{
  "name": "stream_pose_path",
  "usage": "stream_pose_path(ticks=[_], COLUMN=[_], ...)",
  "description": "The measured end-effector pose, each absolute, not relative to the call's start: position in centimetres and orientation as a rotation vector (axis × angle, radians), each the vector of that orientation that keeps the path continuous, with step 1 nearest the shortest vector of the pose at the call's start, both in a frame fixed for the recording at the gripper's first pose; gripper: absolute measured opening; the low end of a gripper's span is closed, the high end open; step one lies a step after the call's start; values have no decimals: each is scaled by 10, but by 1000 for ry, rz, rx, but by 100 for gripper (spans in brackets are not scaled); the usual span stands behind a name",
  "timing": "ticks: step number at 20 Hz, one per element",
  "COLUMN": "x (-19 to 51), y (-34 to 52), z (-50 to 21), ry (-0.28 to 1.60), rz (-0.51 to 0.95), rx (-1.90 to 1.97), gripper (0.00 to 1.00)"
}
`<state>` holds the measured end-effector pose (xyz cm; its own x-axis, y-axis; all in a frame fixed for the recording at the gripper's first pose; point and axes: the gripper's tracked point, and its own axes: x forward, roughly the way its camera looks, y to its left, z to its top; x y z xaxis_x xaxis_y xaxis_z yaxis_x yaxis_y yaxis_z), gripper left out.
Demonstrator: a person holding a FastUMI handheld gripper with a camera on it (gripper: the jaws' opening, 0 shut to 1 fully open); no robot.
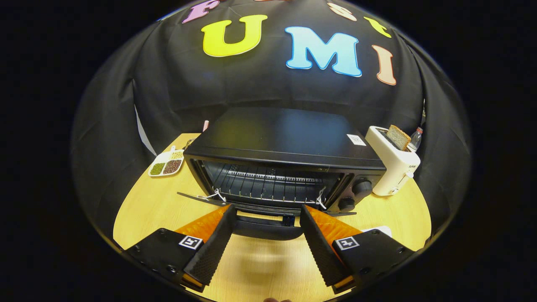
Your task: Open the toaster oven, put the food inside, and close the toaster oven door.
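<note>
Toaster oven (pixel 285 167), a black sheet-metal box with a wire rack inside, stands just ahead of the gripper (pixel 265 219) with its glass door (pixel 260 212) swung down flat toward the fingers. The claw is wide and holds nothing; its two fingers straddle the door's dark bar handle (pixel 263 230), which lies between the fingertips without either pad seeming to press on it. Beyond the door the cavity is open and the rack (pixel 268 184) looks bare, so the opening step appears done and the food is still to be fetched.

A pale flat object (pixel 377 230) peeks out at about four o'clock, just behind the right finger; what it is I cannot tell. At ten o'clock from the oven a small white divided dish (pixel 166 164) holds green and brown contents. At two o'clock a white pop-up toaster (pixel 394 165) stands close to the oven's right wall with a slice of brown bread (pixel 398 136) upright in its slot, and a clear plastic bottle (pixel 415 139) just behind it.

Risks, as I judge them: drawing back carelessly could hook a fingertip under the handle and lift the door shut again. Reaching for the bread, the wide claw could knock the toaster against the oven or tip the bottle. A slice gripped too lightly could drop onto the lowered door instead of the rack, on the light wooden round table (pixel 138 209).
</note>
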<state>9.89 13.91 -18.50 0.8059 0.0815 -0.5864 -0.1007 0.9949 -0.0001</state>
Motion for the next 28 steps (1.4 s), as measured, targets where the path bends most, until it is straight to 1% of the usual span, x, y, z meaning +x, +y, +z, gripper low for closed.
stream_pose_path(ticks=[3,9,12,14,17,21,25,28], x=[91,65,39,26,24,15,8,5], y=[139,140,140,131,121,106,86,60], z=[-191,-217,-257,-282,-290,-285,-278,-271], ry=[621,717,887,995,995,995,989,971], rz=[124,137,158,147,146,160,170,138], rx=[-80,-37,18,87,73,57,39,30], gripper=[99,98,98,98,96,98,98,98])
